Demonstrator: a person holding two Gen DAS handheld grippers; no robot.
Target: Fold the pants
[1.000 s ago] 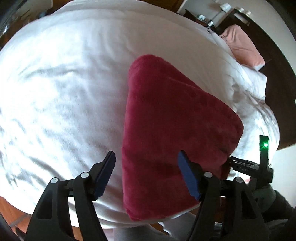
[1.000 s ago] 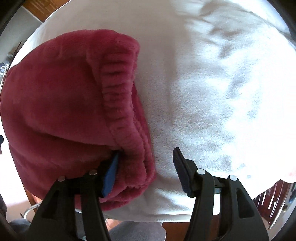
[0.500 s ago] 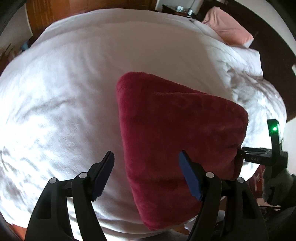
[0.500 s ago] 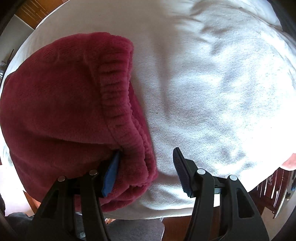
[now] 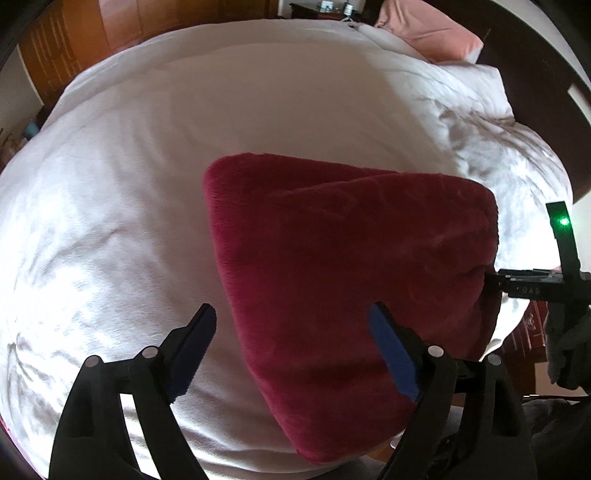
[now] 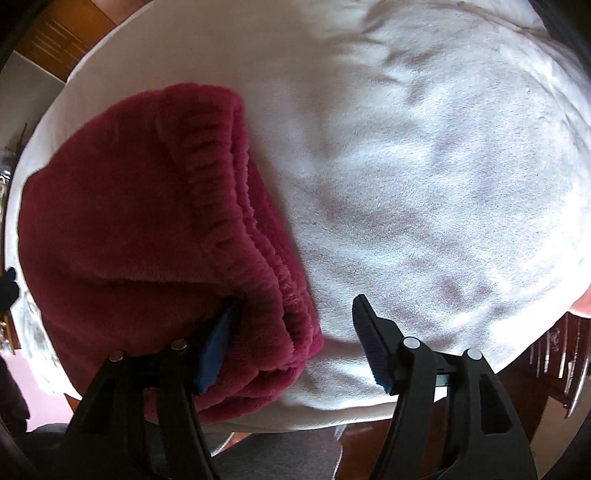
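While the big white bed cover fills most of both views, the red pants lie on it as a thick, fuzzy, folded bundle near the bed's close edge. A pink pillow sits far away at the top of the bed, next to a bunched-up white pillow. Brown wooden doors stand behind the bed.

From the right wrist view, the stretchy ribbed waistband runs along the right side of the pants, with the layers stacked on top of each other.

The left gripper is spread wide and pinches nothing. Its left finger is over the white cover, and its right finger is in front of the red cloth.

The right gripper is also spread wide, not pressed together. Its left blue pad is tucked against the red pants by the waistband corner, and its right pad is over the white cover, apart from the cloth. In the left wrist view this gripper pokes into the far right side of the bundle, with a small green light shining on it.
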